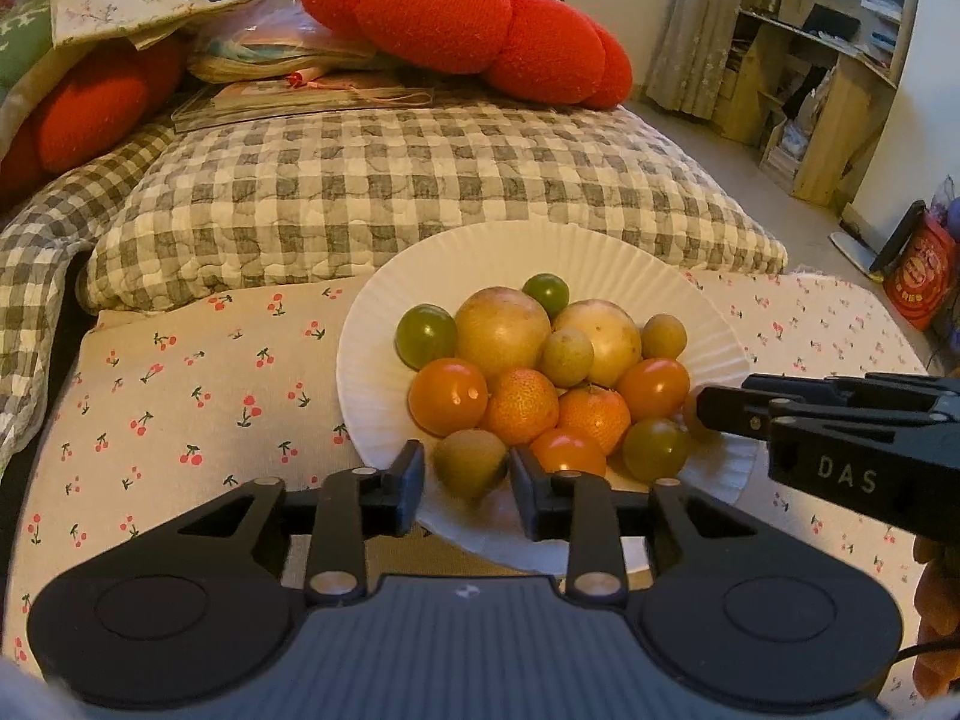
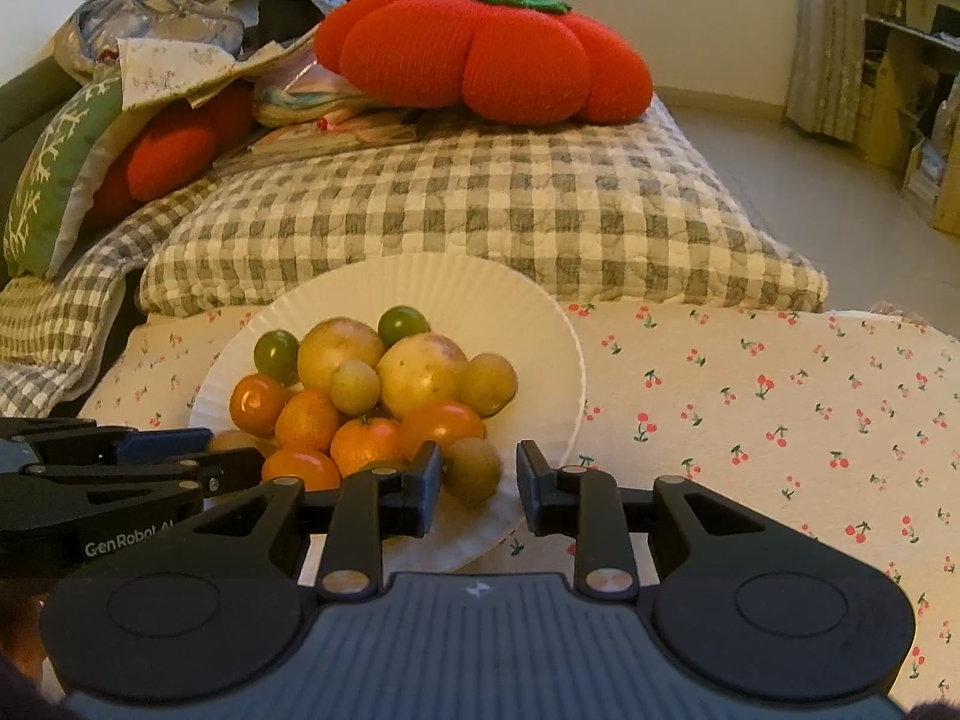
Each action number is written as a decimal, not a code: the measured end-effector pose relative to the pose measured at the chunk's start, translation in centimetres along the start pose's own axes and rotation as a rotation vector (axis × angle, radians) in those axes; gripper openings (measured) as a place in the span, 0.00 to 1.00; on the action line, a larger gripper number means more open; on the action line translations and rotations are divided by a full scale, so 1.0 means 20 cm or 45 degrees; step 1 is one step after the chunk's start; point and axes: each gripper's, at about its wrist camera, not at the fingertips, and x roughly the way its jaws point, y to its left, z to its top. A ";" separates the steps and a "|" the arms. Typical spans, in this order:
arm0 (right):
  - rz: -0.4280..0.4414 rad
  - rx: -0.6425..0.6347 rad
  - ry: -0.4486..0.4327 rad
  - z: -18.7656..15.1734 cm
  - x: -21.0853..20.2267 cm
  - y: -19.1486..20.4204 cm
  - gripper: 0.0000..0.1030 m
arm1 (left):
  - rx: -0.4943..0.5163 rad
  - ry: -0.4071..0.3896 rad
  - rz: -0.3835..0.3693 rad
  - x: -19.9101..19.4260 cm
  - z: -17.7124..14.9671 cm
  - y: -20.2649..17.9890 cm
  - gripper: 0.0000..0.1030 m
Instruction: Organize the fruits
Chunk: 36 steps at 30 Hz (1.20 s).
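Resting on a cherry-print cloth (image 2: 750, 414), a white paper plate (image 1: 384, 324) is seen heaped with small fruits: green and orange tomatoes, small oranges, two large yellowish fruits and several brownish-green ones. At the near rim of the pile, a brownish-green fruit (image 1: 471, 462) is framed between the spread fingers of the left gripper (image 1: 467, 483); whether either finger touches it cannot be told. In the right wrist view, another brownish-green fruit (image 2: 474, 468) is seen between the parted fingers of the right gripper (image 2: 480, 489), closer to the left-hand finger, with a clear gap to the other. A checked quilt (image 2: 480, 216) and a red tomato-shaped cushion (image 2: 480, 54) are visible behind the plate
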 end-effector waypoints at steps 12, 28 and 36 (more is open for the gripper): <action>0.002 -0.020 -0.041 -0.01 -0.20 0.02 0.30 | 0.016 -0.076 0.092 -0.24 0.03 0.03 0.47; 0.051 -0.172 -0.090 -0.17 -0.75 0.30 0.74 | -0.069 -0.114 0.233 -0.80 -0.22 0.07 0.74; -0.001 -0.113 -0.114 -0.30 -0.96 0.36 0.99 | -0.117 -0.238 0.225 -1.15 -0.37 0.03 0.92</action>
